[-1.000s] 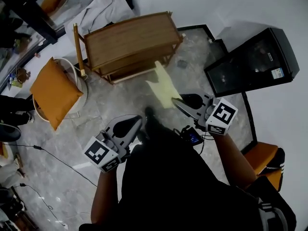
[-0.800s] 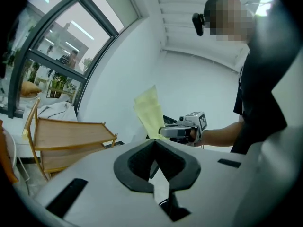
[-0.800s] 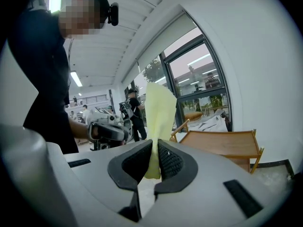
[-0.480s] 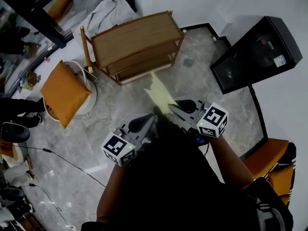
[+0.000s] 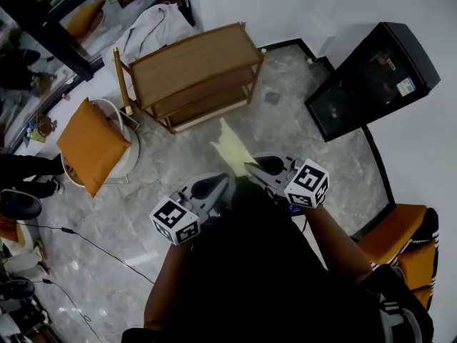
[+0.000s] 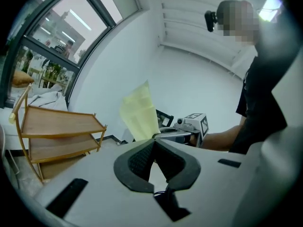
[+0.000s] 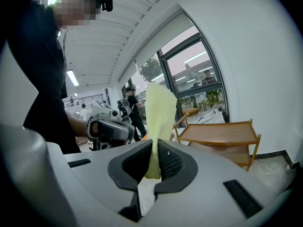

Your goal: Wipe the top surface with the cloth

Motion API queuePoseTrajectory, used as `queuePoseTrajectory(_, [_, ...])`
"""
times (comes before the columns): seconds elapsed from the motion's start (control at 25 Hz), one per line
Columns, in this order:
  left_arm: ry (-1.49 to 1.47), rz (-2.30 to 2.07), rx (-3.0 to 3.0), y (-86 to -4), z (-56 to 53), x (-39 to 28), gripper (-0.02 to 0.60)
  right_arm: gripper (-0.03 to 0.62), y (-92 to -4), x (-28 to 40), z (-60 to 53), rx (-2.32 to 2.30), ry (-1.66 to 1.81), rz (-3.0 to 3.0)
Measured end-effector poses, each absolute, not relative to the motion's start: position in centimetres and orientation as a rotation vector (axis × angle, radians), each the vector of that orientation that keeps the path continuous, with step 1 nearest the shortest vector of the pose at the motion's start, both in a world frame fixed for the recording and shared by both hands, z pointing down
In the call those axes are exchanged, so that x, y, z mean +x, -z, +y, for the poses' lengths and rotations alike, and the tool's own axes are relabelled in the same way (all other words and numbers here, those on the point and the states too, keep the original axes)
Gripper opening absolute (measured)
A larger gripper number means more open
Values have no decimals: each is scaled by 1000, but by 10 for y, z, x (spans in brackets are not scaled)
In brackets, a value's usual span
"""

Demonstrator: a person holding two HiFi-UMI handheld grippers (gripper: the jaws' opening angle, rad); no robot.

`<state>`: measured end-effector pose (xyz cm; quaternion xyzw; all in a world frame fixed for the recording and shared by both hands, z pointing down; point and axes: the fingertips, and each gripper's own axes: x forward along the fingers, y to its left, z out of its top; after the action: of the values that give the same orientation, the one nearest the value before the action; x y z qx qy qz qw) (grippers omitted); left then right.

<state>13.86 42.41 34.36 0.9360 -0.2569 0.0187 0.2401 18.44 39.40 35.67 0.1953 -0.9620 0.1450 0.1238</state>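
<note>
The jaws of my right gripper [image 5: 254, 168] pinch the cloth [image 5: 230, 147]; my left gripper [image 5: 218, 181] is closed on nothing. I judge this the approach: next, lay the cloth on the shelf [image 5: 189, 59] top ahead of the jaws.

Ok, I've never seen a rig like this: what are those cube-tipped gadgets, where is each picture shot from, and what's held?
A person carries a two-jaw gripper in each hand; the marker cubes belong to them. The head view looks down from a head camera; the other two cameras ride on the grippers. The right gripper is clamped on a yellow cloth. The left gripper is shut and empty. Ahead stands a wooden shelf rack, its top bare.
</note>
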Motion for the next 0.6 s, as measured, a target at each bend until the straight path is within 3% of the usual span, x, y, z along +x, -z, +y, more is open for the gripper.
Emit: queuePoseTrajectory(0.6, [-100, -649, 2547, -342, 431, 159, 11, 32, -337, 202, 347, 534, -283, -2824])
